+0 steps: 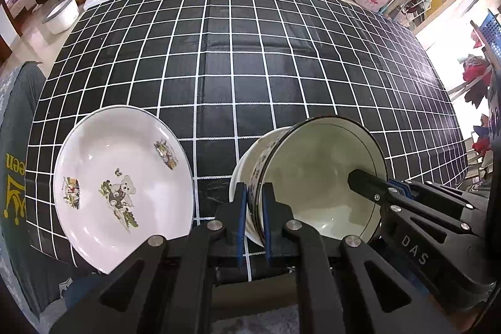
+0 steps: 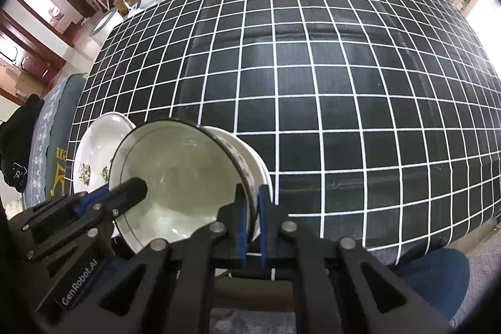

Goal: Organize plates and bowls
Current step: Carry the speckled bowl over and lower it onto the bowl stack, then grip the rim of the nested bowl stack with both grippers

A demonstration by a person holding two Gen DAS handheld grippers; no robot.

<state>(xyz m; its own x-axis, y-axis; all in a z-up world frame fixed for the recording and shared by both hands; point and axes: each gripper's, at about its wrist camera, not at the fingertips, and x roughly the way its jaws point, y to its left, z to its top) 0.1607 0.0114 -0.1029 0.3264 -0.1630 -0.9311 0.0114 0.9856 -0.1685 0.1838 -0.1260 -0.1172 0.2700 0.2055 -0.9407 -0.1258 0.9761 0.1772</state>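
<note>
Right tool (image 2: 251, 202) and left tool (image 2: 131, 188) on tilted bowl's (image 2: 188, 174) rim.

A white bowl (image 1: 319, 177) with a dark rim and patterned outside sits tilted at the lower centre-right of the left wrist view. Well left of it lies a white plate (image 1: 122, 183) printed with teddy-bear pictures, on the checked bench (image 1: 250, 68).
</note>
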